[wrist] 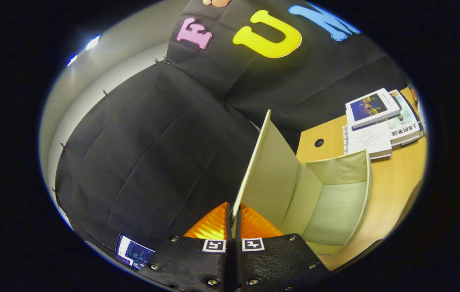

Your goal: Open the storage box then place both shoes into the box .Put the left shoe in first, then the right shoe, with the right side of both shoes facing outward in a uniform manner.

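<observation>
Book covers [376, 117]: print too small to read. Coded tags [213, 245] on tool [233, 211] clamping lid [266, 170].

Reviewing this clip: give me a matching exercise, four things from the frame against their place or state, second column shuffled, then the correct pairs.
Things:
1. gripper
2. storage box lid
3. storage box
4. stack of books

Places or states:
A. on the wooden table, beyond the box
B. raised, its edge pinched between the fingers
C. open, nothing visible inside
D. shut on the lid's edge

Pairs: 1-D, 2-B, 3-C, 4-A
</observation>
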`<action>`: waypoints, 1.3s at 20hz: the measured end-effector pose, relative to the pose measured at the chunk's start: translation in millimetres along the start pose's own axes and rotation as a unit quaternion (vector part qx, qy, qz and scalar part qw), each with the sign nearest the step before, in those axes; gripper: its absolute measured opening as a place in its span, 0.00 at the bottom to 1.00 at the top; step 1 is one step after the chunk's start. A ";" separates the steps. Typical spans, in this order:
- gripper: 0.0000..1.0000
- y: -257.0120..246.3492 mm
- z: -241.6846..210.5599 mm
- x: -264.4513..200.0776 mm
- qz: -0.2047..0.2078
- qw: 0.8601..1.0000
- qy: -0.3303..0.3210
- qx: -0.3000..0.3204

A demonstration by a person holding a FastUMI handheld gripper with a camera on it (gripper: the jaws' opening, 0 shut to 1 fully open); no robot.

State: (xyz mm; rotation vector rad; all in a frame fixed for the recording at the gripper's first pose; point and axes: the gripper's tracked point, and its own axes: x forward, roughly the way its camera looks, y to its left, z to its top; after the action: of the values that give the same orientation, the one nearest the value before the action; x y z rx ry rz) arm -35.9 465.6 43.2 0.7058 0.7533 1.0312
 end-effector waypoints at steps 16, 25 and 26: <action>0.48 64.1 -47.6 98.8 0.021 0.990 0.049 -0.133; 0.97 22.4 -9.3 58.5 -0.048 0.972 -0.012 -0.231; 0.97 14.8 -2.6 49.3 -0.058 0.970 -0.021 -0.234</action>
State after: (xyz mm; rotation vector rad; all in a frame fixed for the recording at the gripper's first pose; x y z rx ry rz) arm -29.3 516.7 43.3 0.2716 0.4802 1.0340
